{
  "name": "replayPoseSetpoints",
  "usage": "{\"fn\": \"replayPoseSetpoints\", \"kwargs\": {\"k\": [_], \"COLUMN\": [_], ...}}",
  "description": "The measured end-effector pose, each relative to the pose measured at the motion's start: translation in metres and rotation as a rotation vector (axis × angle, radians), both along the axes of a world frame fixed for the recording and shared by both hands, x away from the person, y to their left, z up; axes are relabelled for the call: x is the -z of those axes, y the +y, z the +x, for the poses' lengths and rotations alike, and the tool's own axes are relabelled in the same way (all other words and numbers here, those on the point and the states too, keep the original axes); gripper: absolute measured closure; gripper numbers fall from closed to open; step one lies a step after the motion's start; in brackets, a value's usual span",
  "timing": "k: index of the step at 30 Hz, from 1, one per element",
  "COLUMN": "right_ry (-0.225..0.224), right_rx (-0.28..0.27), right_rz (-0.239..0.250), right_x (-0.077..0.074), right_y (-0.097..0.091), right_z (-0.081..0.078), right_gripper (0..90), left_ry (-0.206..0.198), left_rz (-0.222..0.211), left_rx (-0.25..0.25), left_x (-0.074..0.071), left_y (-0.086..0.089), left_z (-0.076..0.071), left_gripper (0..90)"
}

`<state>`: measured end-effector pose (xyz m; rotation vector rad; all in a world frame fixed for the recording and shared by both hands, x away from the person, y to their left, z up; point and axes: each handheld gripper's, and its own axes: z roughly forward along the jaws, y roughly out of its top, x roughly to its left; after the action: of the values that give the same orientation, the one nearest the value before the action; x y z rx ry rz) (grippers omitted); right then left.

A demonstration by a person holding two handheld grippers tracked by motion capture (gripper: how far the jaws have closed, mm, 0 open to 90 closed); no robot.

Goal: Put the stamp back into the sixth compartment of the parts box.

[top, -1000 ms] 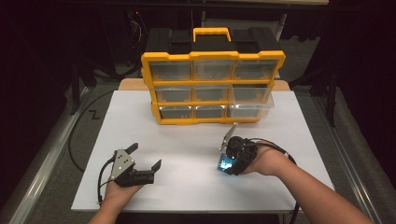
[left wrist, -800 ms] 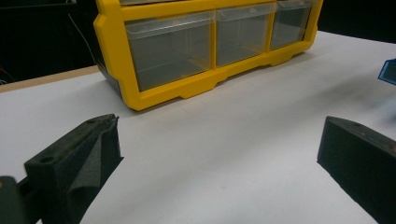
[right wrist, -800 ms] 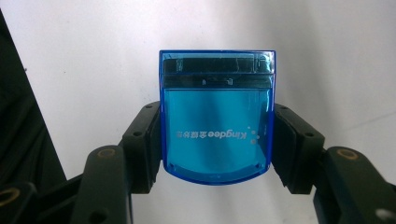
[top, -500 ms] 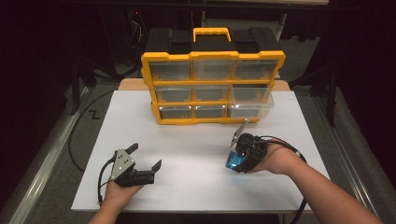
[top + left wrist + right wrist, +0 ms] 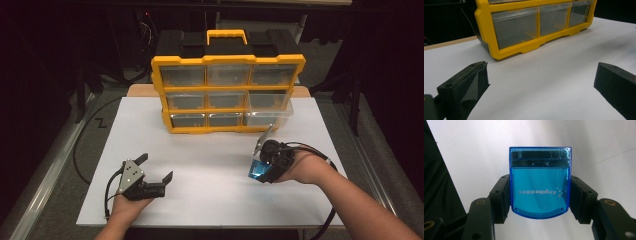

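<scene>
right tongs (image 5: 540,195) pinch a blue translucent case (image 5: 540,182) by its two side edges, held over the white table (image 5: 210,160) near the yellow drawer organizer (image 5: 227,95). left tongs (image 5: 152,170) rest spread, empty. i judge it light, rigid, slick plastic. "kingdee" printed on its face.

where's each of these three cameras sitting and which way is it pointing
High view: above the person's side, looking forward and down on the white table, the yellow drawer organizer, both forearms, the left gripper and right gripper.
Left gripper view: rides the left gripper, looking low across the table at the organizer's bottom drawers; its open black jaws show.
Right gripper view: rides the right gripper, facing the tabletop; its jaws clamp a blue case.
Shared: the organizer appears in the high and left gripper views; the case in the high and right gripper views.
</scene>
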<state>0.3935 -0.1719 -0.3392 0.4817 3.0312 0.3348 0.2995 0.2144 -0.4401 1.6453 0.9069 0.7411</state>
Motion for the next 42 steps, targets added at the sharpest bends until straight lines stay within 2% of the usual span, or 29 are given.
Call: {"fn": "replayPoseSetpoints", "kwargs": {"k": [20, 24, 26, 35, 42], "right_ry": [-0.01, -0.019, -0.034, -0.018, -0.016], "right_rx": [0.006, -0.004, 0.009, 0.0, -0.007], "right_rz": [0.013, -0.006, -0.016, -0.032, -0.02], "right_x": [-0.025, -0.029, -0.031, -0.043, -0.056], "right_y": [-0.016, -0.018, -0.018, -0.017, -0.015], "right_z": [0.009, 0.011, 0.013, 0.016, 0.019], "right_gripper": [43.9, 43.9, 43.9, 43.9, 43.9], "left_ry": [0.0, 0.0, -0.002, -0.003, -0.003], "left_rz": [0.001, 0.005, 0.011, 0.013, 0.011], "left_rx": [-0.003, -0.002, 0.001, 0.003, 0.002], "left_x": [0.0, 0.0, 0.0, 0.0, 0.0], "left_y": [0.0, -0.001, -0.001, -0.001, 0.0], "left_z": [0.0, 0.0, 0.0, -0.001, -0.001], "left_gripper": [0.4, 0.4, 0.4, 0.4, 0.4]}}
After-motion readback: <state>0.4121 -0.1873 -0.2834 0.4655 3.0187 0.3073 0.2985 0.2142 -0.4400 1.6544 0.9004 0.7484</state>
